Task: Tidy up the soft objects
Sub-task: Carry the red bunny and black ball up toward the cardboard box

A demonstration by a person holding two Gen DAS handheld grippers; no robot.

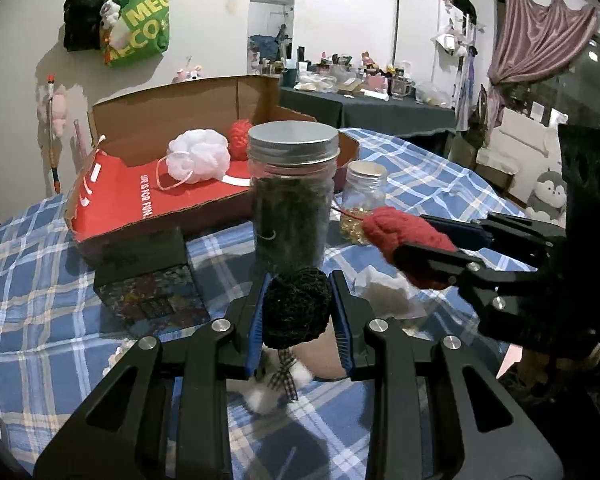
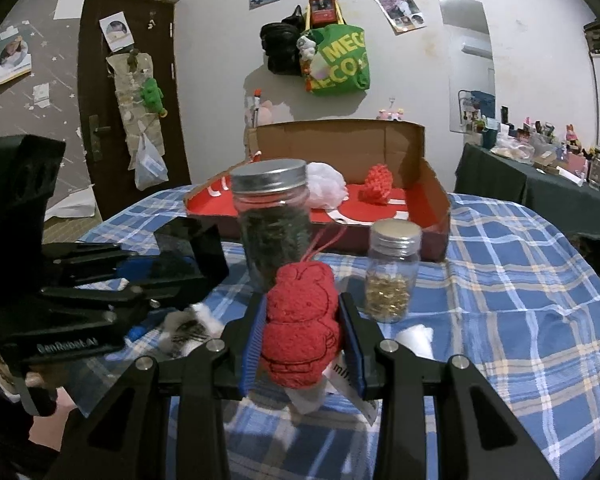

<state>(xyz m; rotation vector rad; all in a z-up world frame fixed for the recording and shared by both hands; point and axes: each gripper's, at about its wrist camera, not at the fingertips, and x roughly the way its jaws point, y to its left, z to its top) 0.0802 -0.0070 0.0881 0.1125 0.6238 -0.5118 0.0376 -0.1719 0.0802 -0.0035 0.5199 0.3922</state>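
My left gripper (image 1: 300, 282) is shut on a black woolly toy (image 1: 296, 312); a plaid ribbon and white fur hang below it. At the right of the left wrist view, my right gripper (image 1: 412, 240) is shut on a red knitted toy (image 1: 404, 232). The right wrist view shows that red knitted toy (image 2: 300, 336) squeezed between the blue pads of the right gripper (image 2: 302, 300), with a white tag hanging under it. The left gripper (image 2: 168, 280) reaches in from the left there, and its load is mostly hidden. Behind stands an open cardboard box (image 1: 172, 96) (image 2: 340, 130) with a red lining.
The box holds a white mesh pouf (image 1: 198, 156) (image 2: 326, 190) and a red yarn piece (image 1: 242, 138) (image 2: 378, 184). A tall jar (image 1: 292, 200) (image 2: 274, 220) and a small jar (image 1: 364, 204) (image 2: 392, 268) stand before it. Dark boxes (image 1: 148, 276) lie at the left on the plaid cloth (image 2: 520, 300).
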